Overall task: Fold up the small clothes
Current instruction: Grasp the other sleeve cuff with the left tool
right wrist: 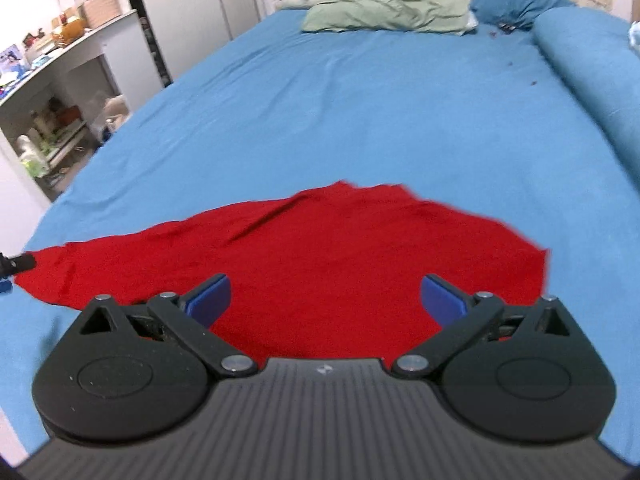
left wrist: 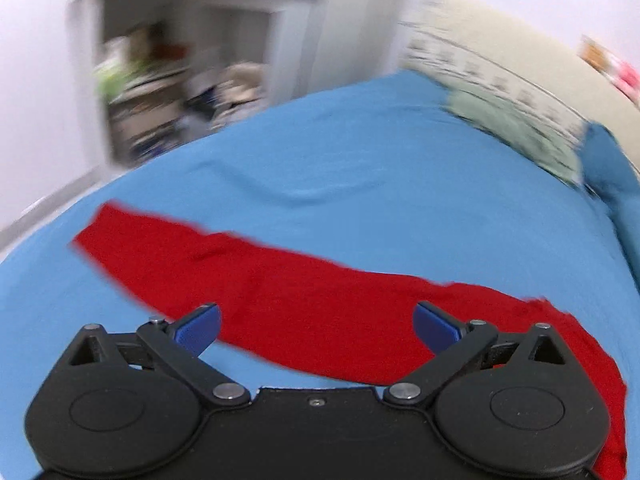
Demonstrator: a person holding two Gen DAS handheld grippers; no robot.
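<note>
Nearest the lens in each wrist view are the black linkage arms and blue pads of the gripper. The left gripper [left wrist: 316, 326] has its jaws spread wide with nothing between the pads, and the right gripper [right wrist: 325, 298] stands the same way, wide apart and empty.

Just beyond both lies the flat red knitted garment [left wrist: 288, 292], spread on the blue bed sheet [right wrist: 340, 120]. Its long axis runs crosswise to both grippers: in the left view it stretches from a narrow end at upper left to a bunched mass at lower right; in the right view it tapers off to the left. Both grippers hang above its near edge, and neither looks clearly nearer. The next grasp probably means dropping onto that edge.

Farther off lie a pale green pillow [right wrist: 384, 14], a blue bolster [right wrist: 592, 76] and blurred white shelving [left wrist: 180, 80]. No readable writing or brand shows.
</note>
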